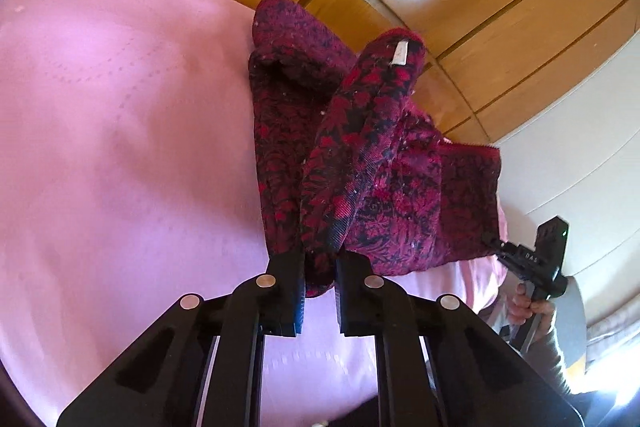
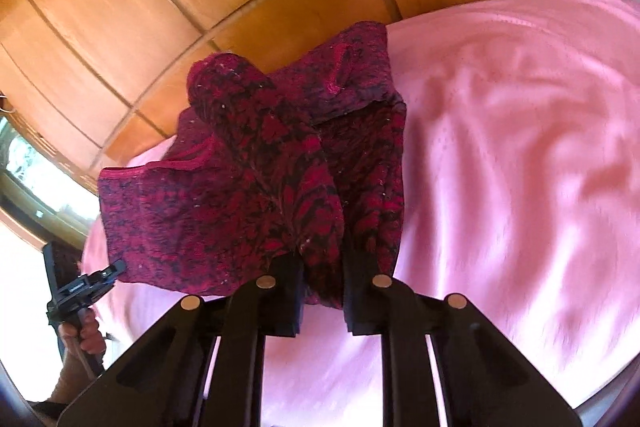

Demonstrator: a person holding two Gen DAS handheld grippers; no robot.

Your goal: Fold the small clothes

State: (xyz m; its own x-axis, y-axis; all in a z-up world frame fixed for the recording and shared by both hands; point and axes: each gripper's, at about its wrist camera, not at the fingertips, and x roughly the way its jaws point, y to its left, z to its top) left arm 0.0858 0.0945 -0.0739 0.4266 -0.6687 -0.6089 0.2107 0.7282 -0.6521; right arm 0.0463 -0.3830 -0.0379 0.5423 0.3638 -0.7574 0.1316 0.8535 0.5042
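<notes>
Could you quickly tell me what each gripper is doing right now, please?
Left gripper: shut on the red patterned garment.
Right gripper: shut on the same garment.

Pink sheet [image 1: 120,127] on bed w/ red patterned garment [image 1: 360,163] atop

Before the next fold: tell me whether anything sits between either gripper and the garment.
Nothing does. The left gripper is shut on a gathered edge of the garment, and the right gripper is shut on another edge. Only the pink sheet lies beneath.
</notes>
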